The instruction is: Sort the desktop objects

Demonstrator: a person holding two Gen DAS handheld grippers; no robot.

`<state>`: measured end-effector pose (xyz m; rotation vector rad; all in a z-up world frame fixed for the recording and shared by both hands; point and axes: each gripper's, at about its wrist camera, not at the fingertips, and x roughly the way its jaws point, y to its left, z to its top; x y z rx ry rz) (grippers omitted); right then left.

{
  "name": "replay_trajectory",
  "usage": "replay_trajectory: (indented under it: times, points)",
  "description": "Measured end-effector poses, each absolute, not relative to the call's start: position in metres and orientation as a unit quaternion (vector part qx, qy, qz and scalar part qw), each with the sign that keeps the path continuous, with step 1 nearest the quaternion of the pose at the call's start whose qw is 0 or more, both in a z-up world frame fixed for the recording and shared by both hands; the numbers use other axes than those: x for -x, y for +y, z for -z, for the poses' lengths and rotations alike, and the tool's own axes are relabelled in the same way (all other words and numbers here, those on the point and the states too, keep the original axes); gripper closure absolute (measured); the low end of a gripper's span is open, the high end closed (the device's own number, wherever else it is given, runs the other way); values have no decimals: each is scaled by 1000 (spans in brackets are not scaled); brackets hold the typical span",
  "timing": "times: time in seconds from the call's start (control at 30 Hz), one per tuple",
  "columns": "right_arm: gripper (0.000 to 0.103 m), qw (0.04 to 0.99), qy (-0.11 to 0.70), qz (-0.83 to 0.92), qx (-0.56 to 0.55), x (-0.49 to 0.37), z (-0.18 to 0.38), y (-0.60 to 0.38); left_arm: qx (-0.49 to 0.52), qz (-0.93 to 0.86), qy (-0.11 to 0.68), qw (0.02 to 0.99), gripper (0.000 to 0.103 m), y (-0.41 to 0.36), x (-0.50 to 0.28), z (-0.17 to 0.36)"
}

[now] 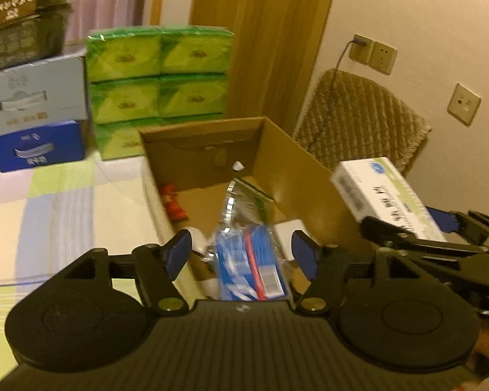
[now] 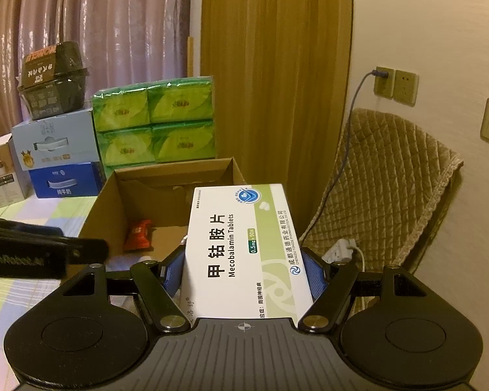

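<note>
Our right gripper [image 2: 244, 273] pinches the tablet box [image 2: 244, 244] at frame centre; our left gripper [image 1: 241, 254] hangs spread above the cardboard box [image 1: 309, 169].

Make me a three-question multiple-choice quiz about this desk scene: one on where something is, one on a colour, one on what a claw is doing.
1. Where is the red packet?
A. Inside the cardboard box
B. On the tissue packs
C. On the chair

2. What colour are the stacked tissue packs?
A. Red
B. Green
C. White

3. What is the right gripper doing?
A. Hanging open and empty
B. Clamped on the tablet box
C. Clamped on a cable

Answers:
1 A: the packet lies on the box's floor by its left wall.
2 B: their wrappers are green in both views.
3 B: both blue pads press the tablet box's sides; the left gripper stands open over the cardboard box.
</note>
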<state>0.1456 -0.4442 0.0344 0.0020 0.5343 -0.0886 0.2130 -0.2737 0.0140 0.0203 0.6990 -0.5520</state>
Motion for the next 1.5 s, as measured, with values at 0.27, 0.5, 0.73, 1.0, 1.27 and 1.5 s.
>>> replay_trajectory:
  times: [0.27,0.5,0.73,1.0,1.27,1.5]
  points:
    - [34,959,280,20,-38,-156,-29,-442,-7,240,332,912,37,-247,-204,-15]
    - [19,962,261,21,-75,-163,-45,-449,-2,232,329,916,23,-227,-186,-14]
    - [8,958,272,34,-80,-122,-47,-455,-7,234,320,918,4,-218,-155,-18]
    - [2,946,310,44,-83,-64,-53,-458,0,248,330,911,1,-215,-108,-27]
    - [2,936,341,40,-71,-22,-64,-451,3,222,364,904,1,-214,-68,-37]
    - [2,935,352,27,-44,5,-80,-443,9,199,387,900,1,-208,-41,-48]
